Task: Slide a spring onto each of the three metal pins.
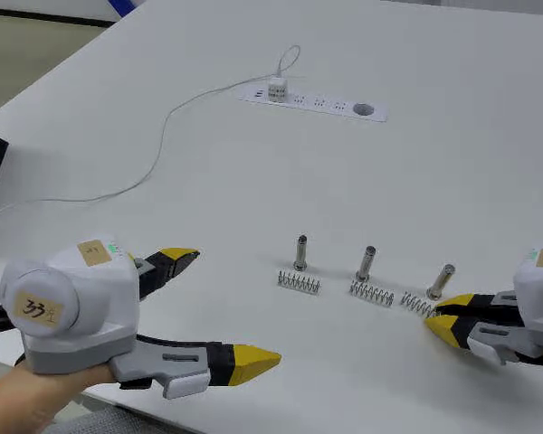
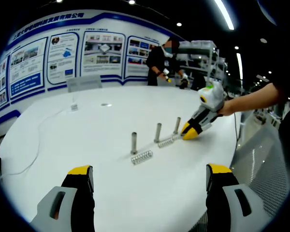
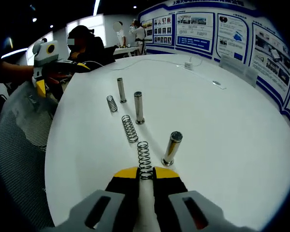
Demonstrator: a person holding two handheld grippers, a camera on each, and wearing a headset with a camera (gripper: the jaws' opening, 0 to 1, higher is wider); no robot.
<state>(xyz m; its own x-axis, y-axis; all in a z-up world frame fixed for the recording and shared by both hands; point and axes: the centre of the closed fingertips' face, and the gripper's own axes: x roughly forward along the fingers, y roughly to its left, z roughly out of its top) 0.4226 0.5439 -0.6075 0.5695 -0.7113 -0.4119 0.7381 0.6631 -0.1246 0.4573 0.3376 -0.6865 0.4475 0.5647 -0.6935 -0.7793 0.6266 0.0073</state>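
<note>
A blue-trimmed poster wall backs the white workbench under strip lights.

The table is plain white, as are the power strip and its cable. The pins and springs are silvery metal. The left gripper and right gripper are pale grey with black, yellow-tipped jaws.
</note>
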